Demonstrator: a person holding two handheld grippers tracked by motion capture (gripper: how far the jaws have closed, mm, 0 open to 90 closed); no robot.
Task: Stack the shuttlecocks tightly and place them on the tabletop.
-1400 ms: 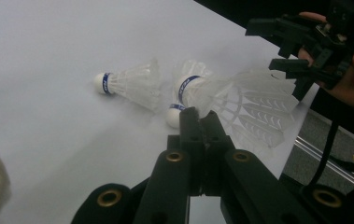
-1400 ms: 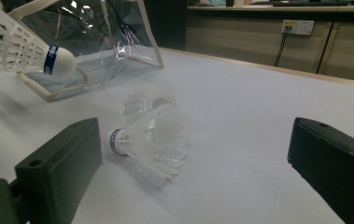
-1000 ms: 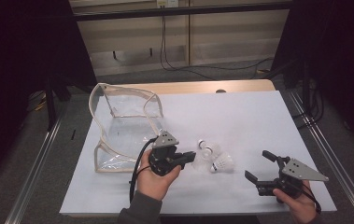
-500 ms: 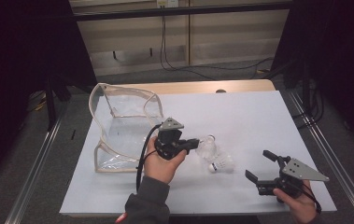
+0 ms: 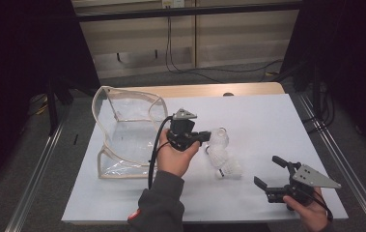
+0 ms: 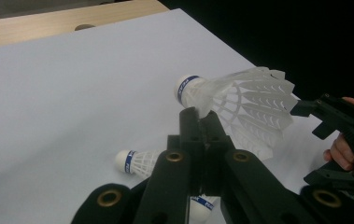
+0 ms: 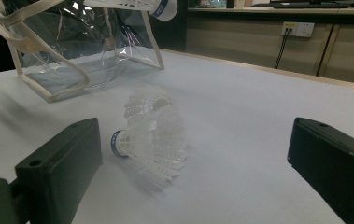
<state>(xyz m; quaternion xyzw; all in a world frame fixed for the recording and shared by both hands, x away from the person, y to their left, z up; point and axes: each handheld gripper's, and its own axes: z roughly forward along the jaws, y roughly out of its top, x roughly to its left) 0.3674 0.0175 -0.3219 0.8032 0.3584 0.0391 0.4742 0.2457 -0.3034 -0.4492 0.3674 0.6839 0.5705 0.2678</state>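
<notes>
A white shuttlecock [image 6: 240,105] with a blue band round its cork is pinched by the edge of its skirt between the jaws of the left gripper [image 5: 204,137], which are closed tight on it; it hangs clear above the white table [image 5: 267,121], its cork pointing away from the gripper. In the high view this shuttlecock [image 5: 218,137] sits just right of the gripper's tips, between the clear plastic bag [image 5: 127,130] and the middle of the table. Two more shuttlecocks [image 5: 224,162] lie on the tabletop just below and to the right of it, close together. The clear bag with its pale trim stands open at the left part of the table, right beside the left hand [image 5: 175,157]. The right gripper [image 5: 271,175] rests low near the table's front right corner, well apart from the bag, its jaws spread wide with nothing between them; in its own view the lying shuttlecocks [image 7: 149,135] are ahead of it.
</notes>
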